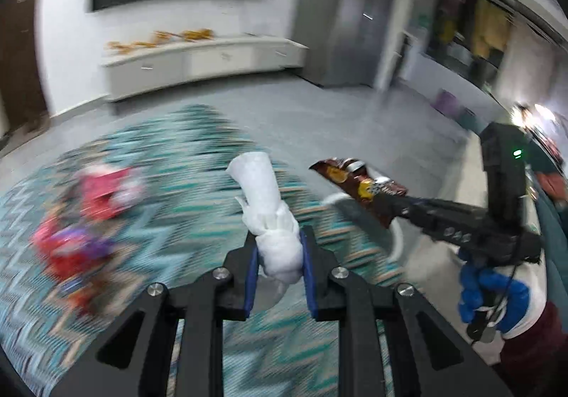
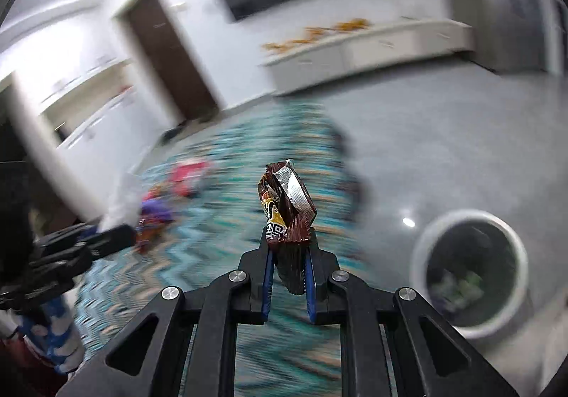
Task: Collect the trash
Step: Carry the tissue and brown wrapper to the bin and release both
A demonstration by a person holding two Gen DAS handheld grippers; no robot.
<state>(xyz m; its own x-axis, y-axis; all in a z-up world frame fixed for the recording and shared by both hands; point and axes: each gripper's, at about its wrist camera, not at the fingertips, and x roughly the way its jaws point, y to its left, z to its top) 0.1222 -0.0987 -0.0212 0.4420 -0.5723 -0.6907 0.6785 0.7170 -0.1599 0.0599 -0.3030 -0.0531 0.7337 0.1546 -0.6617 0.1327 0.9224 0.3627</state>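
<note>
Now white tissue wad [image 1: 275, 237] between left jaws, brown wrapper [image 2: 288, 208] between right jaws

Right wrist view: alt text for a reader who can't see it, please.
The right hand-held gripper is shut on a crumpled brown snack wrapper above a teal zigzag rug. A white bin stands on the grey floor to the right; blurred litter lies left.

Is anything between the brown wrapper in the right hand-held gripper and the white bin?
Nothing visible. The right hand-held gripper holds the brown wrapper above the rug; the white bin sits open-topped on bare grey floor to its right.
</note>
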